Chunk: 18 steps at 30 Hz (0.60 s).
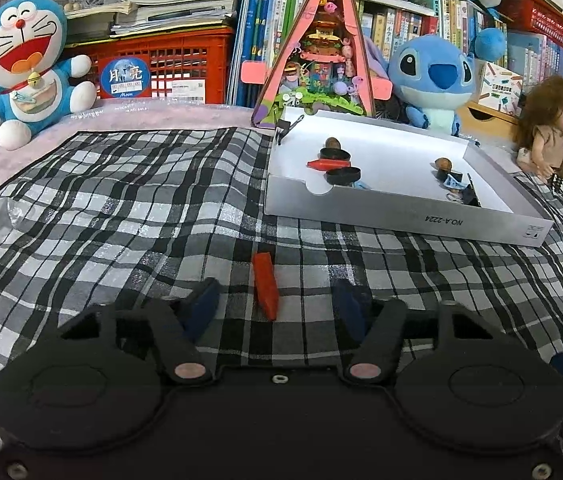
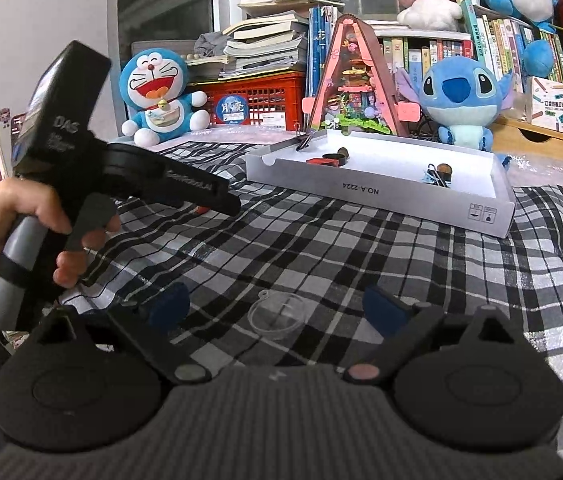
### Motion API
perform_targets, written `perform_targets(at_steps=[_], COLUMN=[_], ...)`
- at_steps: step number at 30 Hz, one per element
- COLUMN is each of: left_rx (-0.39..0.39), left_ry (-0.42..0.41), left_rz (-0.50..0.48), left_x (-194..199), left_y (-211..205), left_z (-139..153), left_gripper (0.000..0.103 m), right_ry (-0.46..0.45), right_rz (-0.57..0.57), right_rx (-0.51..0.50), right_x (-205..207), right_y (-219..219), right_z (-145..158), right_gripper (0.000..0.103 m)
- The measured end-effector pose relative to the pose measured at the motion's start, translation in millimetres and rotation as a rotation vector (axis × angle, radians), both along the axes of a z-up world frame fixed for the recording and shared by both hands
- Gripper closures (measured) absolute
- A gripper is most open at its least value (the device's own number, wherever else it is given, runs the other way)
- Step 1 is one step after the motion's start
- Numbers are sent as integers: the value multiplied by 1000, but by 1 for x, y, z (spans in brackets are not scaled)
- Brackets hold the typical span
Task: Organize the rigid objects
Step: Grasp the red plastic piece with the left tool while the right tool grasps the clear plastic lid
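A: Start with the red crayon (image 1: 266, 285); where is it?

B: Lying on the checked cloth (image 1: 121, 200), pointing away from the camera, between the blue pads of the left gripper (image 1: 273, 300); the fingers stand apart on either side of it, neither pad touching it as far as I can see; so it is bracketed, not gripped.

A: And the other hand?

B: The right gripper (image 2: 277, 304) has its fingers spread wide, with a small clear plastic cup (image 2: 277, 316) on the cloth between them; again nothing is pressed; the person's left hand (image 2: 21, 224) on the left tool's handle shows in that view.

A: How much is sorted already?

B: The shallow white box (image 1: 401, 216) just beyond the crayon already holds a fair lot; another red crayon (image 1: 327, 164), two black rings (image 1: 343, 176), two brown nut-like pieces (image 1: 332, 143) and a cluster of small clips in the near right corner (image 1: 461, 190), too small to name surely; a binder clip (image 1: 286, 126) sits on the far left rim.

A: So what is left?

B: By my reckoning only the crayon and the clear cup are loose on the cloth; I'd judge the task well past halfway; each needs a grasp, a short carry and a drop into the box; the plush toys and the doll behind seem to be backdrop.
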<state>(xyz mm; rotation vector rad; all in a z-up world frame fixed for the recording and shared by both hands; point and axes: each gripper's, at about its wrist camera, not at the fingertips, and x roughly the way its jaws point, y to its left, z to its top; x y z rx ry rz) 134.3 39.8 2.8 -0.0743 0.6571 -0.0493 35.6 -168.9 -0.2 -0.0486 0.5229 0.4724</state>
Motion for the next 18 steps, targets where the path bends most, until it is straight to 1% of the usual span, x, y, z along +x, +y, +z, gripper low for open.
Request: perform_targets(at_steps=[4,6,8,9,10,12,13,14,16,17,18], left_rx=[1,-3,-6,-7,-6,-3,-2,0,5,6,6], left_ry=[-4,-5,-4,-4,-3,-3,-3,-4,-6,-6,-5], left_rz=[0,-1,-3,-5,-7,-11,-13,-17,-26,-30,-38], left_x=[4,5,5,5,4,2,1,0,-4,-5,-7], left_y=[-1,-1,0,0,0,0,-1,-1,-3,-3,-4], left_z=[0,-1,-1,-1,-1,-1,-1,0,0,0,0], left_gripper=[59,63,74,83,88,93,93,93,93,93,93], right_ry=[7,4,3,1,-2,-9,-10,-12,-20,-24,-28], right_rz=[17,19,21,20,18,9,3,-6,-27,-35,-40], right_rx=[-12,-17,-18,-17,-16,-15,-17,-20,-29,-32,-32], right_x=[-2,-3,-4,-4,-4,-5,-5,-5,-6,-6,-7], right_y=[2,3,4,4,4,4,4,4,3,3,3], right_z=[-1,-2,-3,-4,-3,-3,-3,-3,-4,-4,-4], right_gripper=[13,14,16,16,18,25,31,39,49,54,56])
